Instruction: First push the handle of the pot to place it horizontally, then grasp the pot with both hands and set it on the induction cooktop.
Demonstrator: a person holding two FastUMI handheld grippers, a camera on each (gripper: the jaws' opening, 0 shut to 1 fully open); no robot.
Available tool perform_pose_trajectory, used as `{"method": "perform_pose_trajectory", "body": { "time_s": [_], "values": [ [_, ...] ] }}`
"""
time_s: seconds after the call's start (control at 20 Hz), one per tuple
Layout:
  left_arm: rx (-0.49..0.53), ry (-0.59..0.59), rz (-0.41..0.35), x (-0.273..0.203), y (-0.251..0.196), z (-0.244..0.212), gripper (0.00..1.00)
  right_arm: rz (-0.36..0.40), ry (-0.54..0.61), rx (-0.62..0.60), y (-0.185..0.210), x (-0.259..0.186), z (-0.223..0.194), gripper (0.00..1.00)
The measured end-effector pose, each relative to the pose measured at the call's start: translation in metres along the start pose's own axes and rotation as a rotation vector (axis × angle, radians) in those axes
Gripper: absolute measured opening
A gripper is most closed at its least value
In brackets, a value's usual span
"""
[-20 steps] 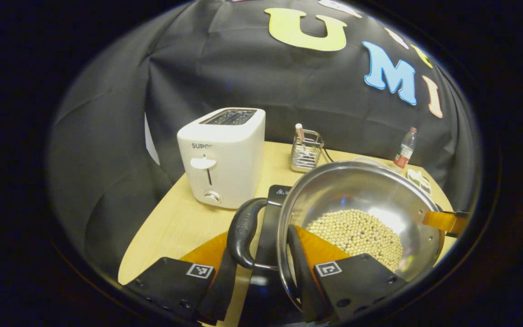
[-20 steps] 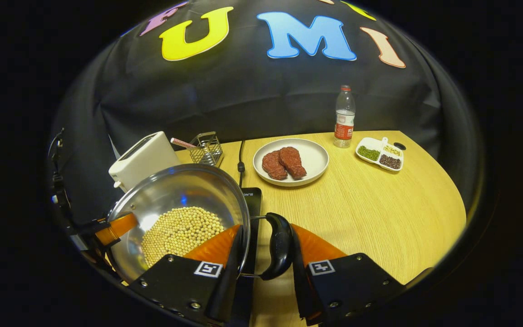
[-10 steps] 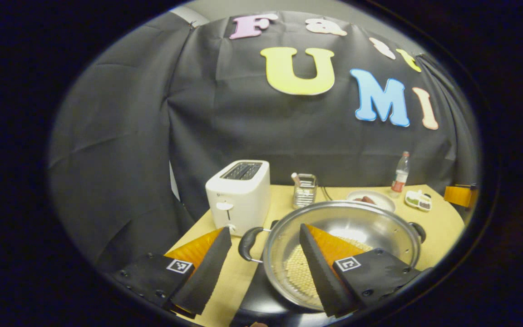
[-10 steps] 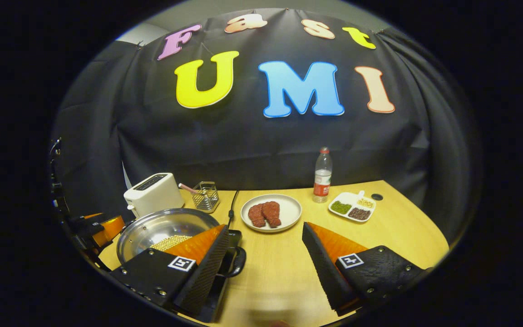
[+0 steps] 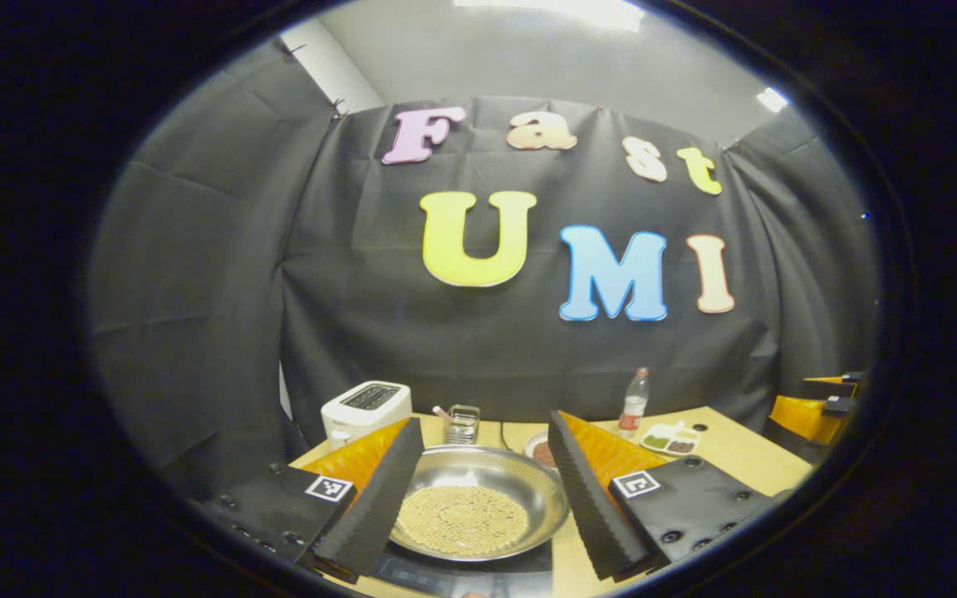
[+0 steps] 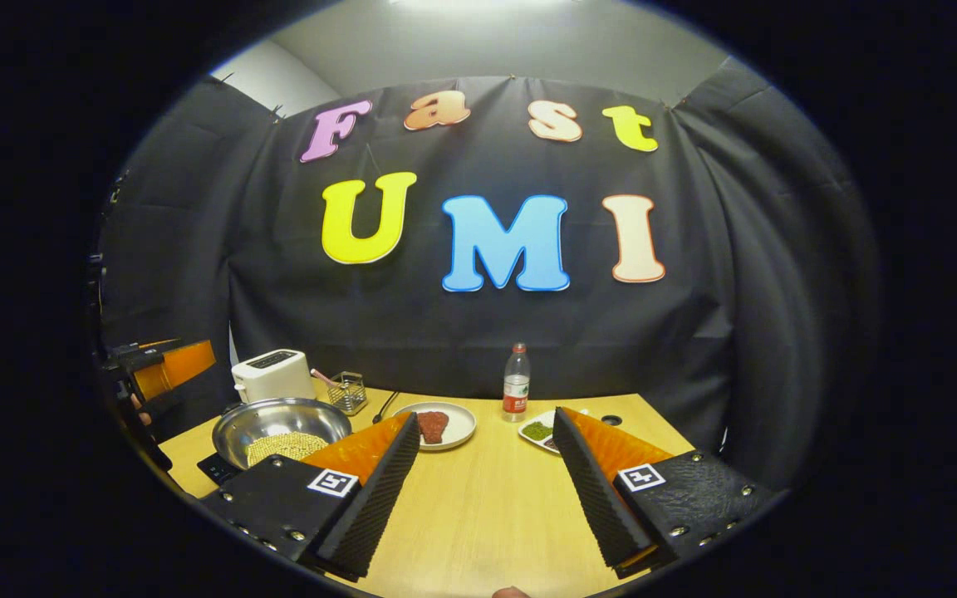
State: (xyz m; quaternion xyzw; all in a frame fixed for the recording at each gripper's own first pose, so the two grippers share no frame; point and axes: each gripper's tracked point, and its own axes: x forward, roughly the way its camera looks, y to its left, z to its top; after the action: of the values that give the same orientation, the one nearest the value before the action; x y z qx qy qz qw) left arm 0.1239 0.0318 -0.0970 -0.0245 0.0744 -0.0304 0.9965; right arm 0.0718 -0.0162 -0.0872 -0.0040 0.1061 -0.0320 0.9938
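Now the shiny round pot [image 5: 478,502] of beans sits on the flat black cooktop [image 6: 217,468], near a white toaster [image 6: 272,374], and both grippers' fingers [image 5: 375,490] [image 6: 591,490] gape wide, holding nothing.

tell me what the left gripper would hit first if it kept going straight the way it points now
Probably the pot of soybeans on the induction cooktop: it sits between the open left gripper fingers, though the gripper may point above it toward the wall.
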Motion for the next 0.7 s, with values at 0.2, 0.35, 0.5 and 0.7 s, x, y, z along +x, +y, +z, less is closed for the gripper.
{"method": "perform_pose_trajectory", "body": {
  "time_s": [0.2,0.35,0.5,0.7],
  "values": [
    [0.054,-0.037,0.002,-0.041,-0.040,0.017,0.95,0.027,-0.047,0.014,-0.029,-0.036,0.015,0.98],
    [0.070,-0.046,-0.002,-0.065,-0.063,0.025,0.98,0.023,-0.076,0.015,-0.045,-0.059,0.026,0.98],
    [0.052,-0.051,-0.007,-0.085,-0.073,0.027,1.00,0.004,-0.096,0.028,-0.053,-0.074,0.033,0.98],
    [0.041,-0.064,-0.004,-0.102,-0.073,0.034,0.94,-0.005,-0.111,0.044,-0.054,-0.085,0.038,0.98]
  ]
}}
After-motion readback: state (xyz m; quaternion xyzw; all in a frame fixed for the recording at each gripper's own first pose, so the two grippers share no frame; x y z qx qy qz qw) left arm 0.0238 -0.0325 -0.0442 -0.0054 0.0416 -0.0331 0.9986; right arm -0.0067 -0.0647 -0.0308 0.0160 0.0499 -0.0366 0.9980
